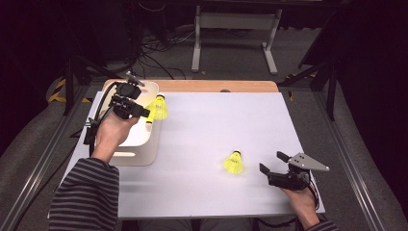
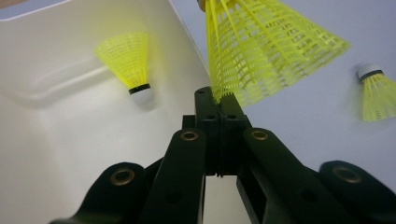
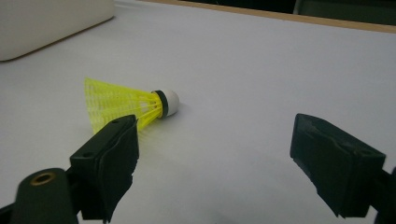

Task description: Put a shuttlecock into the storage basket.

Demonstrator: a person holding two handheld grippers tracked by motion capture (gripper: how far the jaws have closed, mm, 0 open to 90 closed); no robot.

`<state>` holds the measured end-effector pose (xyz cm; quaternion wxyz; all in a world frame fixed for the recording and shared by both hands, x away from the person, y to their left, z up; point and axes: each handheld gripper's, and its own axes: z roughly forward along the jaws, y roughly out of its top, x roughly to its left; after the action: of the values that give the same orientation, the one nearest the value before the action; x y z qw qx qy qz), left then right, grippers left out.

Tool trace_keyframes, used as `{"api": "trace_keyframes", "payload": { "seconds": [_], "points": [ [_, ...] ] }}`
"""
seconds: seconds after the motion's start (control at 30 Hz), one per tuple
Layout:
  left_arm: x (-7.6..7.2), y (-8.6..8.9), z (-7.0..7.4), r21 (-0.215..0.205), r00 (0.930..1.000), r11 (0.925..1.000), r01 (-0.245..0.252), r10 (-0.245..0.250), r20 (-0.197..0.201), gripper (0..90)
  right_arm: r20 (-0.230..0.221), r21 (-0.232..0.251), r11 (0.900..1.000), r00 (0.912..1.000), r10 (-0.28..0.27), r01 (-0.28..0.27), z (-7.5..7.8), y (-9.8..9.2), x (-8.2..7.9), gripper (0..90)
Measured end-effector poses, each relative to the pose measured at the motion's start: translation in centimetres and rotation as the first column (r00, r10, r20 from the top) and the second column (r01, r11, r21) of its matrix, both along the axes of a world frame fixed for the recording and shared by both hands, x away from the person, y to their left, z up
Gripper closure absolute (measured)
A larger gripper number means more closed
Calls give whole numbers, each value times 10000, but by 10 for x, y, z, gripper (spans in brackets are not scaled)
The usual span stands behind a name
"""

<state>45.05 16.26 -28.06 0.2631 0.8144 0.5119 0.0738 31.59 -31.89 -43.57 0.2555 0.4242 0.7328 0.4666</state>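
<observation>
Black left gripper (image 2: pixel 219 100) is clamped on a yellow shuttlecock's (image 2: pixel 261 51) skirt right over the tray's (image 2: pixel 60 140) edge; another shuttlecock (image 2: pixel 128 63) sits inside. Right gripper (image 3: pixel 215 154) gapes wide, third one (image 3: pixel 123 105) lies just ahead.

Left claw (image 1: pixel 144 113) pinching yellow shuttlecock (image 1: pixel 158 109)

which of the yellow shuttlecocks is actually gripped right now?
The shuttlecock at the tray's right edge: the left gripper is shut on its skirt. Another shuttlecock lies loose inside the tray; the third sits on the table, before the open right gripper.
</observation>
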Motion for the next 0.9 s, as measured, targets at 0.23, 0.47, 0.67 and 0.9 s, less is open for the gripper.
{"api": "trace_keyframes", "payload": {
  "seconds": [0.23,0.47,0.67,0.9],
  "points": [
    [0,5,1,-84,10000,9999,-58,58,34,900,14,0,10000,10000,-9,9,0,0,0,162],
    [0,10,1,-95,9999,9998,-155,155,48,900,-1,5,10000,10000,0,0,0,0,0,162],
    [-1,18,1,-78,9995,9995,-317,317,41,900,15,6,10000,10000,-1,1,0,0,0,162],
    [-1,30,-1,-79,9981,9981,-612,612,5,900,68,-18,10000,10000,28,-28,0,0,0,163]
  ]
}}
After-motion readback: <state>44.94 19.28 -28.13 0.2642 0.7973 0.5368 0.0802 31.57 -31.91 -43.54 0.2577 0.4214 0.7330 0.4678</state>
